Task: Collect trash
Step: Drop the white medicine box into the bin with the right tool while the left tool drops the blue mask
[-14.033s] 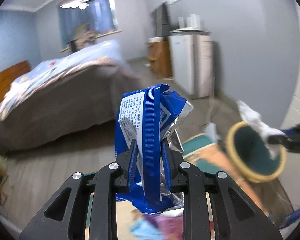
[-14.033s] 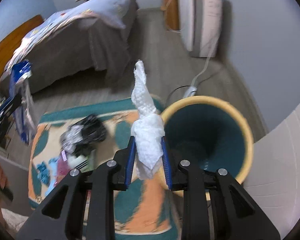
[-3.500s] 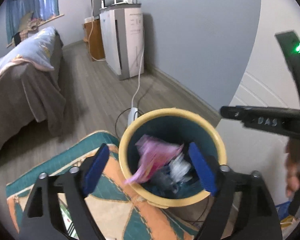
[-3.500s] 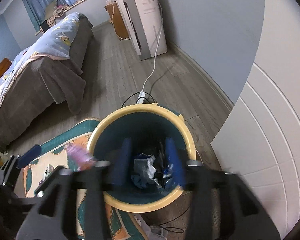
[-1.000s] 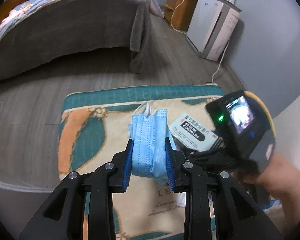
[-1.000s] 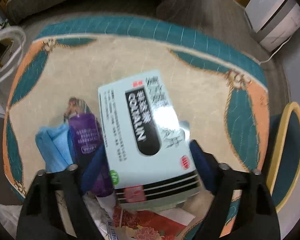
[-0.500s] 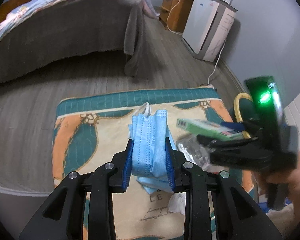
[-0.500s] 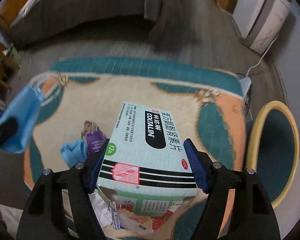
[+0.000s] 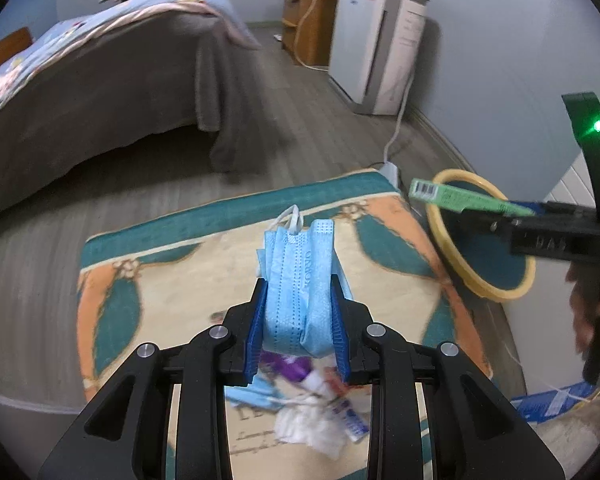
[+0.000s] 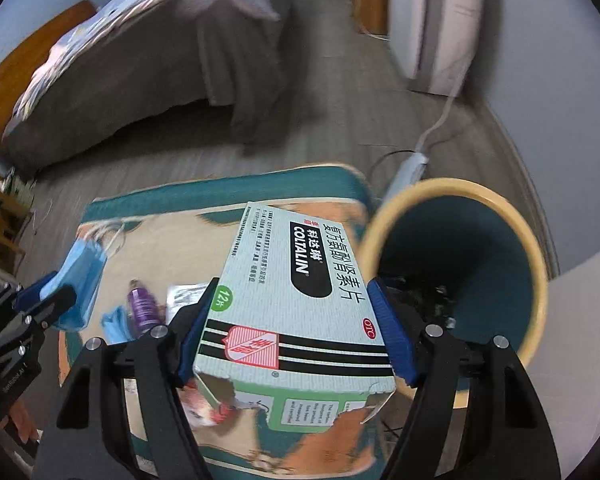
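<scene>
My left gripper [image 9: 299, 300] is shut on a folded bunch of light blue face masks [image 9: 300, 264], held up over the patterned rug [image 9: 180, 272]. My right gripper [image 10: 293, 320] is shut on a pale green COLTALIN medicine box [image 10: 300, 280] with a torn end flap, its pads pressing both long sides. The box hangs above the rug just left of the yellow-rimmed teal bin [image 10: 536, 264], which holds dark trash at its bottom. In the left wrist view the box [image 9: 452, 196] is edge-on in front of the bin's rim [image 9: 452, 176]. The right wrist view has the masks [image 10: 80, 276] at far left.
On the rug lie a purple bottle [image 10: 142, 304], another blue mask [image 10: 114, 322], white crumpled tissue [image 9: 308, 428] and wrappers. A grey-covered bed [image 9: 80, 92] stands behind, a white appliance [image 9: 380, 48] by the wall, and a power strip with a cable [image 10: 410, 168] beside the bin.
My right gripper has lifted the medicine box off the rug and carried it up and towards the bin. My left gripper has shifted sideways with the masks still clamped.
</scene>
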